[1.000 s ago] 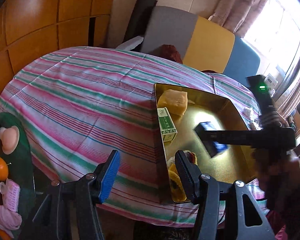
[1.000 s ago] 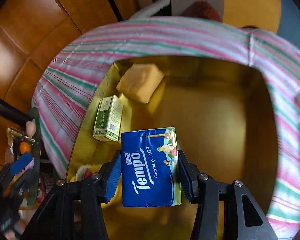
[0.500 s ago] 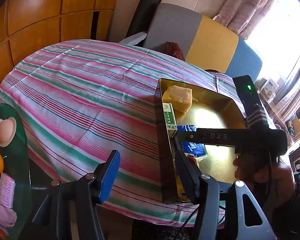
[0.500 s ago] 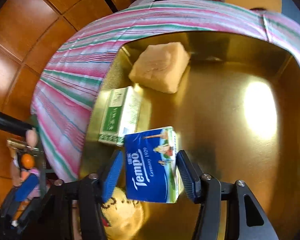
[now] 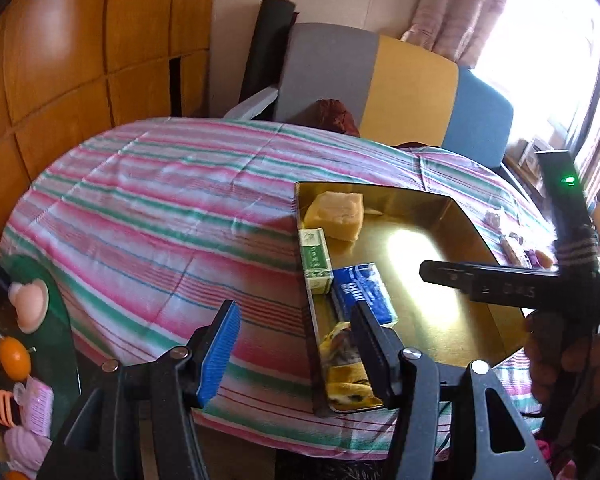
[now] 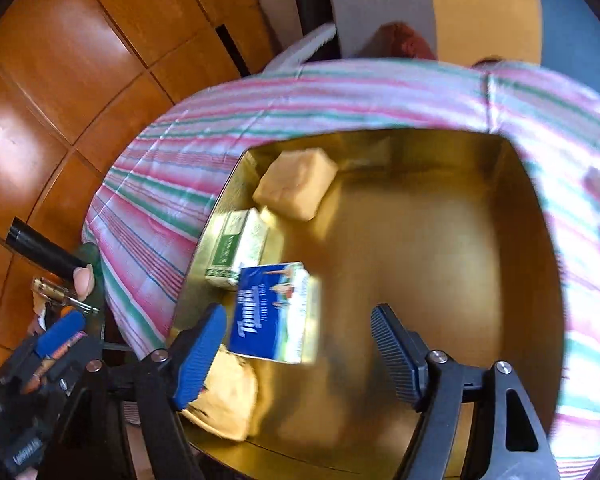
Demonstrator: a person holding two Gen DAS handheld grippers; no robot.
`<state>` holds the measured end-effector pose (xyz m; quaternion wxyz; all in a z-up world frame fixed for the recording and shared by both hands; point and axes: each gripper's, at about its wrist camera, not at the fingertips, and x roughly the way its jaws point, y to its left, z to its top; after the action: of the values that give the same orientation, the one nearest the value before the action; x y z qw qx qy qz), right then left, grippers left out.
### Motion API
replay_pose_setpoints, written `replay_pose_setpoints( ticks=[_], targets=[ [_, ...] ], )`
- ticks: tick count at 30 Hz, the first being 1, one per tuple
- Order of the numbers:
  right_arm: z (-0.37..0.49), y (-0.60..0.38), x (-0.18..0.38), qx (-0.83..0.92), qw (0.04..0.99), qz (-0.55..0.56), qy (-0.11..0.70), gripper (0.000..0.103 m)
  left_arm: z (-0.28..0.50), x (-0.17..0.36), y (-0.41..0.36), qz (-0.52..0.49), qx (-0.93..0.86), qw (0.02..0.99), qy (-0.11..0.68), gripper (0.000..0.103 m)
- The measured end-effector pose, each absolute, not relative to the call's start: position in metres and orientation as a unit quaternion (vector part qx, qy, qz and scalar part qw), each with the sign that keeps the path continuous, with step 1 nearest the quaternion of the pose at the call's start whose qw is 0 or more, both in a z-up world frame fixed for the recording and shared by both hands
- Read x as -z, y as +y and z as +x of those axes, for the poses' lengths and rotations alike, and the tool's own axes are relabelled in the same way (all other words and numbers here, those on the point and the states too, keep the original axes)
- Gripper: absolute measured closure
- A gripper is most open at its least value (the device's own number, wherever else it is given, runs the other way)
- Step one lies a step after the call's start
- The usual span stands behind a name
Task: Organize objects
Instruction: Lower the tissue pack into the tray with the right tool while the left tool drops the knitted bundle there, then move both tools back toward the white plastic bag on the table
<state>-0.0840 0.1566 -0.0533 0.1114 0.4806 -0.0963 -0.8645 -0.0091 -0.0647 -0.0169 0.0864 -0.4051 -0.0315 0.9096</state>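
Note:
A gold metal tray (image 6: 440, 264) (image 5: 460, 216) sits on the striped tablecloth. Along its left side lie a yellow sponge (image 6: 296, 182) (image 5: 334, 214), a green and white box (image 6: 238, 246) (image 5: 315, 258), a blue Tempo tissue pack (image 6: 272, 316) (image 5: 364, 294) and a yellow patterned pouch (image 6: 228, 400) (image 5: 346, 376). My right gripper (image 6: 296, 356) hangs above the tray, its jaws opening, the tissue pack lying free just beyond its fingertips. My left gripper (image 5: 296, 344) stands open and empty over the tray's near left corner.
A green glass side table (image 5: 56, 320) at the left holds an orange fruit (image 5: 15, 356), a pink cup (image 5: 30, 304) and combs. A grey, yellow and blue sofa (image 5: 400, 84) stands behind the table. Small items (image 5: 512, 240) lie on the cloth right of the tray.
The right gripper has let go of the tissue pack, which now lies in the tray beside the green box, and has drawn back with wider jaws. The left gripper has shifted slightly.

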Motion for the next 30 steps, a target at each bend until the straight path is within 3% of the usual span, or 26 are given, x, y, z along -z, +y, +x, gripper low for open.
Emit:
replay_pose_setpoints(
  ticks=[6, 16, 30],
  targets=[
    [-0.059, 0.202, 0.031, 0.889, 0.076, 0.446, -0.071, 0.021, -0.006, 0.009, -0.035, -0.4, -0.91, 0.109, 0.006, 0.045],
    [-0.024, 0.312, 0.012, 0.906, -0.028, 0.41, -0.099, 0.018, -0.006, 0.005, 0.018, -0.406, -0.9, 0.149, 0.048, 0.045],
    [0.031, 0.498, 0.005, 0.891, -0.253, 0.344, -0.151, 0.014, -0.011, -0.004, 0.094, -0.412, -0.873, 0.251, 0.073, 0.044]
  ],
)
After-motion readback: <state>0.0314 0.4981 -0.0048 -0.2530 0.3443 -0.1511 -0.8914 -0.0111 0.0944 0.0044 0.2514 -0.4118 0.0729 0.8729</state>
